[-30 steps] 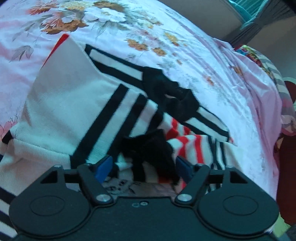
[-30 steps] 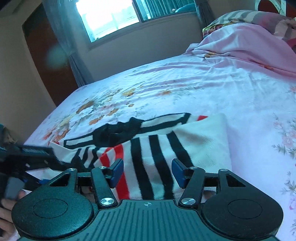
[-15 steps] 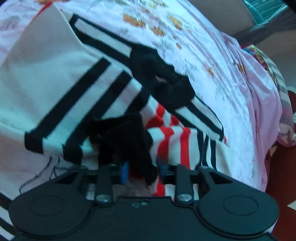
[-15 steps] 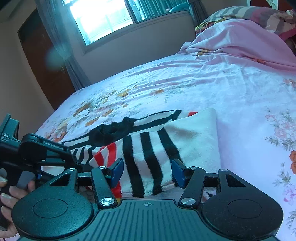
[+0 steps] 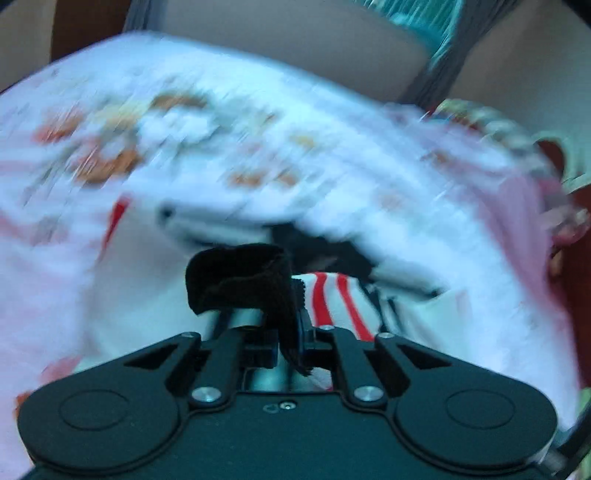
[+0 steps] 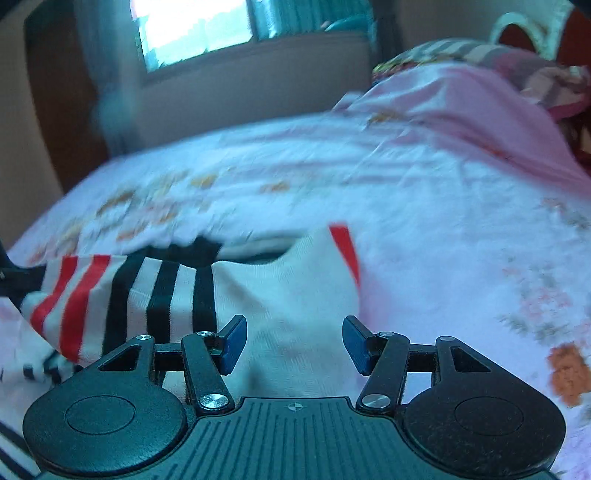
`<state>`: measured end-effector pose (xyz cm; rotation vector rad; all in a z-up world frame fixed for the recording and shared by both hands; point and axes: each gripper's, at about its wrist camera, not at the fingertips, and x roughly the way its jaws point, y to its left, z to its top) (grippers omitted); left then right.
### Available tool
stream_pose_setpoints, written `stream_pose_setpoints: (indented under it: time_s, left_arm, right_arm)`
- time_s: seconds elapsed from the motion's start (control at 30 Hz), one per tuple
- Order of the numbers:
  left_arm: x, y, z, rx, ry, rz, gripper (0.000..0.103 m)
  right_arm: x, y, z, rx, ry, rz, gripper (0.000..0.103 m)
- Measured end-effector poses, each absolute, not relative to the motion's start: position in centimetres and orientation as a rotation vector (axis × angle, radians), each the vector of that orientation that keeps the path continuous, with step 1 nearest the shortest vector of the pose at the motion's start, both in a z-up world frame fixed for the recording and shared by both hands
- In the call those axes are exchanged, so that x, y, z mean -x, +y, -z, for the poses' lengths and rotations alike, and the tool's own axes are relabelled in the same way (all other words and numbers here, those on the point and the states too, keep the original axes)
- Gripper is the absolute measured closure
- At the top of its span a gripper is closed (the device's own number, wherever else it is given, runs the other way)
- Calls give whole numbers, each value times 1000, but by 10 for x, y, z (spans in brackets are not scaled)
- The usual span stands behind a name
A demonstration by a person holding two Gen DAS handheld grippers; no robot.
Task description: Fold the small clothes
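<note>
Left wrist view, tool state: the left gripper had just been closing, and its jaws stood together, clamped on the black cuff of the striped sweater.
Left wrist view, pose: the gripper pointed down and forward over the bed, the cuff bunched above and between its fingers.
Left wrist view, garment: red and white stripes showed just right of the cuff; the rest was smeared by motion blur, so it probably lay on the floral bedsheet, though that was hard to tell.
Left wrist view, writing: none could be read.
Right wrist view, tool state: the right gripper had its jaws apart, its blue pads pressing on nothing.
Right wrist view, pose: it was tilted down over the white part of the sweater, which lay between and below the pads.
Right wrist view, garment: the sweater lay on the sheet, black and red stripes to the left, a red edge at its far corner.
Right wrist view, surroundings: a window at the far wall, a pink blanket heaped at upper right.
Right wrist view, writing: none legible.
</note>
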<state>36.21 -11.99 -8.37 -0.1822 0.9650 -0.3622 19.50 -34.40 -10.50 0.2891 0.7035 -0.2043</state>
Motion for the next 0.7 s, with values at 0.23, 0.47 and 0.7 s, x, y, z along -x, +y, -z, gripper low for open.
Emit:
stream_pose_setpoints:
  time_s: [0.23, 0.47, 0.7]
  left_arm:
    - [-371, -88, 126, 231, 1053, 260, 84]
    - [-363, -78, 75, 257, 914, 272, 71]
    - [-371, -113, 137, 151, 1064, 283, 69]
  right_arm:
    - [-204, -310, 126, -168, 813, 127, 46]
    - [-225, -311, 103, -201, 744, 133, 46]
    - [-244, -291, 141, -156, 845, 104, 41]
